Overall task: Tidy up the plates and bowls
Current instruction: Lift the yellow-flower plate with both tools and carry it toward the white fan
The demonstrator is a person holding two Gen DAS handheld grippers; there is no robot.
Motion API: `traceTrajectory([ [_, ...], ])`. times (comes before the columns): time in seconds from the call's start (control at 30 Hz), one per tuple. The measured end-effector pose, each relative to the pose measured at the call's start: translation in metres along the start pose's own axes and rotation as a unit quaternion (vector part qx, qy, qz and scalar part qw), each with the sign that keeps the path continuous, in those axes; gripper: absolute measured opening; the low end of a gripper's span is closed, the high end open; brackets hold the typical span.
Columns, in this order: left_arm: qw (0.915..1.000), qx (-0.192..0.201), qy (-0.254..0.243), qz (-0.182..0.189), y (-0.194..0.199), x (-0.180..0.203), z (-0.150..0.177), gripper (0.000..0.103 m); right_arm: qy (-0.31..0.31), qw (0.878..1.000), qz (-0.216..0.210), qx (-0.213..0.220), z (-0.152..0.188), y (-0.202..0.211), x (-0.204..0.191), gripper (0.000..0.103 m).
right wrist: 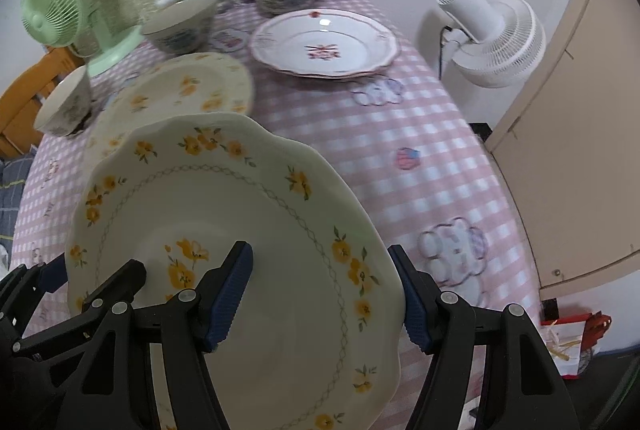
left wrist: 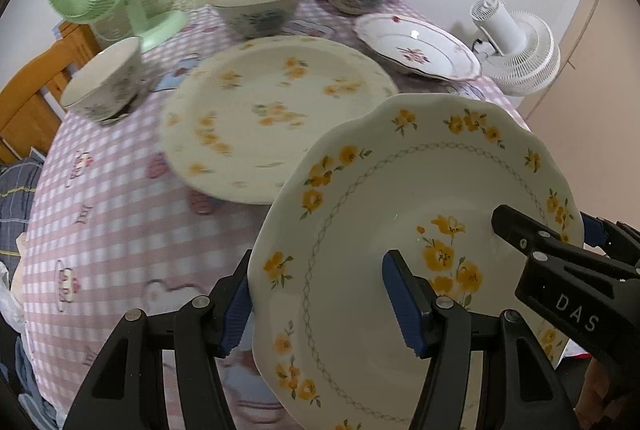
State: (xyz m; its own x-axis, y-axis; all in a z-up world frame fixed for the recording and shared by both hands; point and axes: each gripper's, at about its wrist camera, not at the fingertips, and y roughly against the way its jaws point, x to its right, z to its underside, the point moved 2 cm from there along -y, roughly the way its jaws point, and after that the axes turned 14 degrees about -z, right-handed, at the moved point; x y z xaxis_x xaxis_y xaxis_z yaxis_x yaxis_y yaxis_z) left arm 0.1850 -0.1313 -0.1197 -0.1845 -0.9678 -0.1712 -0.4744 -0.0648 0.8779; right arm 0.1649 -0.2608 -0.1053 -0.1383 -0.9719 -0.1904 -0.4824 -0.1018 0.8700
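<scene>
Grippers, left (left wrist: 320, 304) and right (right wrist: 322, 304), are each clamping half-spread fingers over opposite rims of the stiff, slippery, breakable scalloped plate (left wrist: 400, 214).

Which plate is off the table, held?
The scalloped yellow-flower plate, gripped by both grippers; the round yellow-flower plate and red-trimmed plate sit on the cloth.

yellow-flowered cream plate (left wrist: 400, 230), pink gingham tablecloth (left wrist: 112, 230)
</scene>
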Motion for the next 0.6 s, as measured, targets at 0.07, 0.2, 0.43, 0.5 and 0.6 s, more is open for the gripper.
traceTrajectory([
  [0.07, 1.0000, -0.003, -0.002, -0.001, -0.002, 0.013, -0.002, 0.062, -0.004, 1.000, 0.000, -0.003, -0.002, -0.001, 0.014, 0.071],
  [0.2, 0.9999, -0.009, 0.002, -0.007, -0.008, 0.033, -0.006, 0.062, -0.001, 1.000, -0.004, -0.011, -0.007, -0.006, 0.039, 0.071],
  [0.43, 0.9995, -0.019, 0.004, -0.027, -0.016, 0.058, -0.013, 0.062, -0.001, 0.999, -0.018, -0.031, -0.014, -0.021, 0.068, 0.071],
  [0.5, 0.9992, -0.021, 0.007, -0.033, -0.018, 0.061, -0.016, 0.062, 0.002, 0.999, -0.022, -0.037, -0.015, -0.024, 0.072, 0.071],
  [0.6, 0.9988, -0.024, 0.010, -0.043, -0.022, 0.065, -0.020, 0.062, 0.006, 0.999, -0.029, -0.045, -0.016, -0.030, 0.077, 0.071],
])
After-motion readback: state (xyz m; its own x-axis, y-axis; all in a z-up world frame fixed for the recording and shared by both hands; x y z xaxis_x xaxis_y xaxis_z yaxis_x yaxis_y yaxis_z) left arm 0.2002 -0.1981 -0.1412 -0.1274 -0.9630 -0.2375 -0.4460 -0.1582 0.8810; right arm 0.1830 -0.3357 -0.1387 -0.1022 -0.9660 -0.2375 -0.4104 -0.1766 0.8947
